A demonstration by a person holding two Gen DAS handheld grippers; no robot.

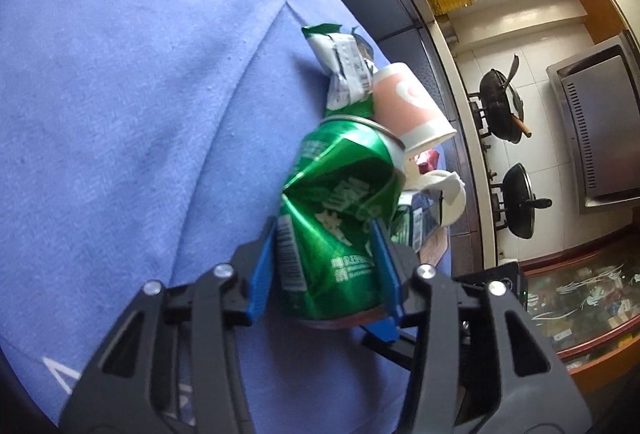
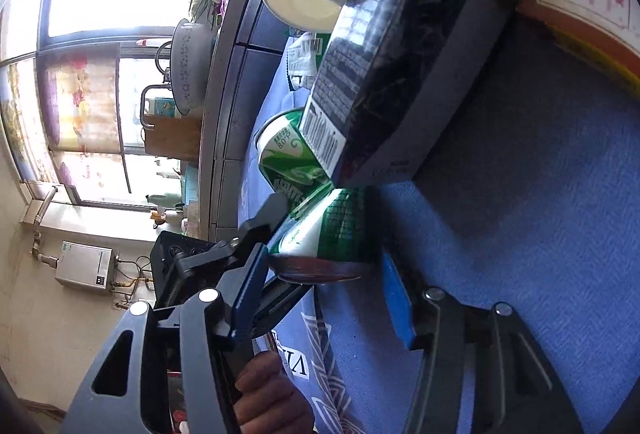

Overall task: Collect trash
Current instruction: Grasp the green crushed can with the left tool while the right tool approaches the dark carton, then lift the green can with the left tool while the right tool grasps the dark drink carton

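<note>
— Blue cloth point(image 1: 120, 114) is covering the table; where is the crushed green can point(image 1: 340, 218) sitting?

— Right between the pads of the left gripper point(image 1: 326, 266), which is clamping its lower end. Its long axis is running forward, away from that gripper (toward the pile).

— And the right gripper point(image 2: 324, 298)?

— Standing wide apart, gripping nothing, just short of the can's base, so the left is nearer. Beyond the can, a paper cup point(image 1: 412, 106) and green wrapper point(image 1: 344, 70) are lying.
</note>
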